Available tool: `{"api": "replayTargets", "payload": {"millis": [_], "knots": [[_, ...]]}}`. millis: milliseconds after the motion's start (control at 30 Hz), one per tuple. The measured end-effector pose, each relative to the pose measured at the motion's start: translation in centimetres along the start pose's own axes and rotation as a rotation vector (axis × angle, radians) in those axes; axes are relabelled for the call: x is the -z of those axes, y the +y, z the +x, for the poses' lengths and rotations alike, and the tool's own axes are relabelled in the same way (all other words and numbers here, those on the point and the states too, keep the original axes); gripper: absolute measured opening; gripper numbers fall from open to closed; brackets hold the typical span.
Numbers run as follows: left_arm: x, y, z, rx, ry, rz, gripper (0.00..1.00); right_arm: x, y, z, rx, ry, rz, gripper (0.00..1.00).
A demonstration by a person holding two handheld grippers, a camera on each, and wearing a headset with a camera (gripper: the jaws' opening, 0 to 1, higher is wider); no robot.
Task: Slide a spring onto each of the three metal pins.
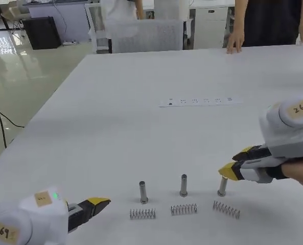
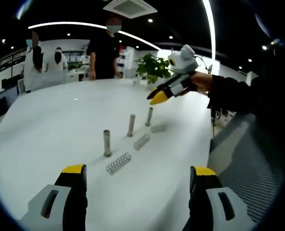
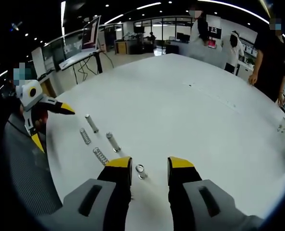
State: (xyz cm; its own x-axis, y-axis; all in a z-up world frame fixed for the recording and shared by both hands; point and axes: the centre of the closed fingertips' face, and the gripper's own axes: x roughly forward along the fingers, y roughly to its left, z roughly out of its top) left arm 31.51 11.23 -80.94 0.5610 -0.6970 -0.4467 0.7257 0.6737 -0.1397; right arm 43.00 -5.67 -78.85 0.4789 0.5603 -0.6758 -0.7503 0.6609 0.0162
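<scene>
Three short metal pins stand upright in a row near the table's front edge: left pin (image 1: 143,192), middle pin (image 1: 183,185), right pin (image 1: 223,186). In front of each lies a loose spring: (image 1: 142,214), (image 1: 184,209), (image 1: 226,209). My right gripper (image 1: 235,162) hovers open just above and right of the right pin; in the right gripper view that pin (image 3: 141,171) stands between the yellow fingertips of the gripper (image 3: 150,163), untouched. My left gripper (image 1: 95,205) is open at the lower left, empty, left of the left spring (image 2: 118,163), which lies ahead of its wide jaws (image 2: 138,171).
A white power strip (image 1: 200,101) lies mid-table. A person stands at the far edge with a hand (image 1: 236,46) on the white table (image 1: 115,127). Chairs and desks stand beyond it. The table's left edge runs diagonally beside the shiny floor.
</scene>
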Motion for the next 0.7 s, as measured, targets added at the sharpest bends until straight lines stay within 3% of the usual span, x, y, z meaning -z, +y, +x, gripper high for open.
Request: {"api": "replayTargets", "payload": {"millis": [300,700], "knots": [[-0.3,0.0,-0.1,-0.003,-0.016,0.003,0.85,-0.3,-0.3,-0.3,0.020,-0.013,-0.002,0.28],[-0.7,0.1,-0.4,-0.014,-0.032,0.018,0.85,-0.2,-0.4,-1.9,0.050,-0.046,0.009,0.27]]}}
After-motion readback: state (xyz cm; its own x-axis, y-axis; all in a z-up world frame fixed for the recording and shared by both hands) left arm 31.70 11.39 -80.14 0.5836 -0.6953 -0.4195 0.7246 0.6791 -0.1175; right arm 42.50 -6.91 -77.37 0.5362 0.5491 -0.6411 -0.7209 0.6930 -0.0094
